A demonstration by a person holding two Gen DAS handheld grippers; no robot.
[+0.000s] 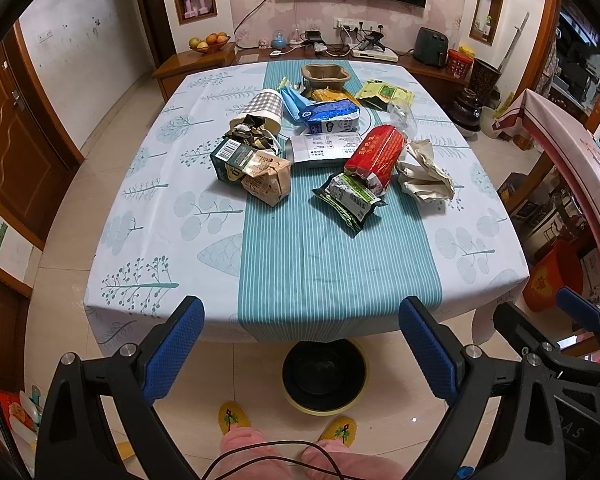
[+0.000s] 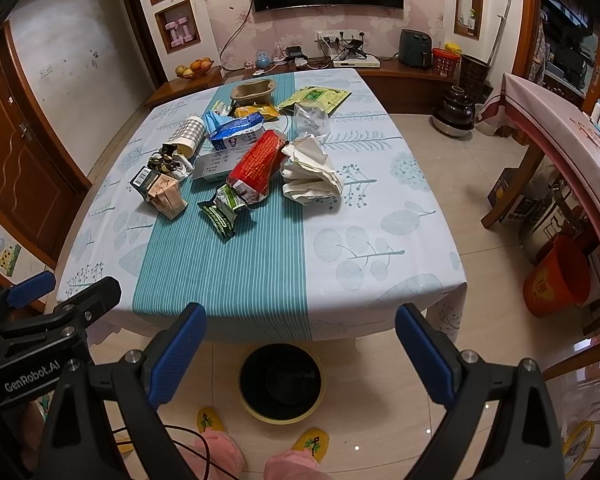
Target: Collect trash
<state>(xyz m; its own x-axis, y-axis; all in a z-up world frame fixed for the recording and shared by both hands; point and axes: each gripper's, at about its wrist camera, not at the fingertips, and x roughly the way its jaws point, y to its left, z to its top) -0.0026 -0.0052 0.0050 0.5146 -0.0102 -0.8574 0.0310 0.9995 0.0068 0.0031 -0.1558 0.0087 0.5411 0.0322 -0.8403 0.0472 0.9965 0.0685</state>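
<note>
Nothing is picked up yet: the left claw [image 1: 302, 334] and the right claw [image 2: 300, 340] both hang short of the table [image 1: 140, 240], jaws wide apart and empty. The trash [image 1: 328, 148] lies heaped at 12 o'clock from both, mid-table, with a green wrapper [image 1: 350, 200] nearest. The black bin [image 1: 324, 376] sits on the floor at 6 o'clock of the pile (under the table's near edge). Next, I judge, comes a forward reach. The bin's far rim is hidden; the wrapper print is unreadable.
</note>
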